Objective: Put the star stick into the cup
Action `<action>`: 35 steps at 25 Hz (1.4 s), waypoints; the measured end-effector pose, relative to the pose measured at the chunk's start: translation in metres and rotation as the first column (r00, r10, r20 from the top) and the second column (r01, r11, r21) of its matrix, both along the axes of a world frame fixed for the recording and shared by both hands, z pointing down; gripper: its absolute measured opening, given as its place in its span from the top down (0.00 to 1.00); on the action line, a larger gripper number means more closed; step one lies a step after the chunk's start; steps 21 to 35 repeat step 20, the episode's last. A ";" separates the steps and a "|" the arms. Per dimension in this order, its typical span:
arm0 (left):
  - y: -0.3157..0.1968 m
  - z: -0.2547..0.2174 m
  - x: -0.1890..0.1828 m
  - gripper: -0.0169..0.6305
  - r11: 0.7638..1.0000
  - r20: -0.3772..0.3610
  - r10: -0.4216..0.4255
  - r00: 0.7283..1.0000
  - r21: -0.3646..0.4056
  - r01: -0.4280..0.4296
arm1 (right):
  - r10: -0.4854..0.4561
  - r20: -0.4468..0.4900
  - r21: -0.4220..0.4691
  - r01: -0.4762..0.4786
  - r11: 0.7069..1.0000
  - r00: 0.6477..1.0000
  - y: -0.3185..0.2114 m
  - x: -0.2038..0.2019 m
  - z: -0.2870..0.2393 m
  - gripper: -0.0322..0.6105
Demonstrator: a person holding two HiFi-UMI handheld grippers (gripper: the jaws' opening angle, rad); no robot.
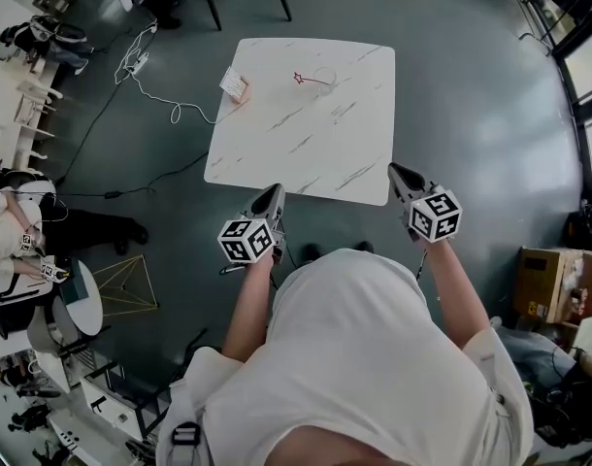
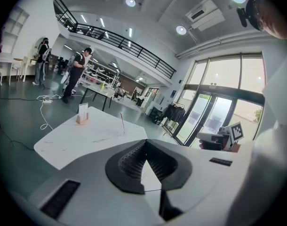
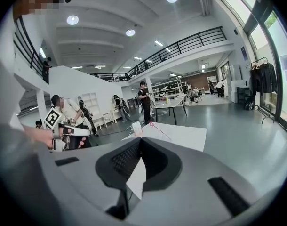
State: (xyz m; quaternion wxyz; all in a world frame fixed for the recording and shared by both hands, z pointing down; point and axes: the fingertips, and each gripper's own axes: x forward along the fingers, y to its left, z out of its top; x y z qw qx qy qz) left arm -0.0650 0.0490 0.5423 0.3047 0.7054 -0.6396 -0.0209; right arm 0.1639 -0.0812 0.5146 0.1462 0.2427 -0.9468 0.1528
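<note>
the person stands at the near edge of a white, grey-veined square table (image 1: 306, 144) and holds both tongs out in front of a white shirt (image 1: 364, 357). the left gripper (image 1: 275, 190) points toward the table with its tip just at the near edge. in its own view (image 2: 145, 142) the two dark ribbed jaws meet at their tips with nothing between them. the right gripper (image 1: 395, 169) sits by the table's near right corner. its jaws (image 3: 139, 140) are likewise pressed together at the tips and empty. each one carries a cube with black and white square markers. the thin red star stick (image 1: 311, 80) is on the far part of the table, well apart from both grippers. it rises at a slant from the spot where a faint clear cup (image 1: 325, 74) shows, star end up. from the left gripper view the stick (image 2: 121, 122) looks almost upright, and from the right gripper view it (image 3: 160, 131) leans. whether its lower end truly sits inside the cup is too small to tell. near the far left corner stands a small white card in a pale wooden holder (image 1: 235, 86). a white cable (image 1: 150, 90) trails over the grey floor beyond the table.
</note>
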 end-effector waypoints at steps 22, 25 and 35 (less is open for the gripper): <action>0.003 0.006 0.022 0.95 0.999 -0.013 -0.012 1.000 -0.036 0.012 | -0.021 0.018 -0.025 0.022 0.999 1.000 -0.005 0.013 0.002 0.91; 0.003 0.006 0.022 0.95 0.999 -0.013 -0.012 1.000 -0.036 0.012 | -0.021 0.018 -0.025 0.022 0.999 1.000 -0.005 0.013 0.002 0.91; 0.003 0.006 0.022 0.95 0.999 -0.013 -0.012 1.000 -0.036 0.012 | -0.021 0.018 -0.025 0.022 0.999 1.000 -0.005 0.013 0.002 0.91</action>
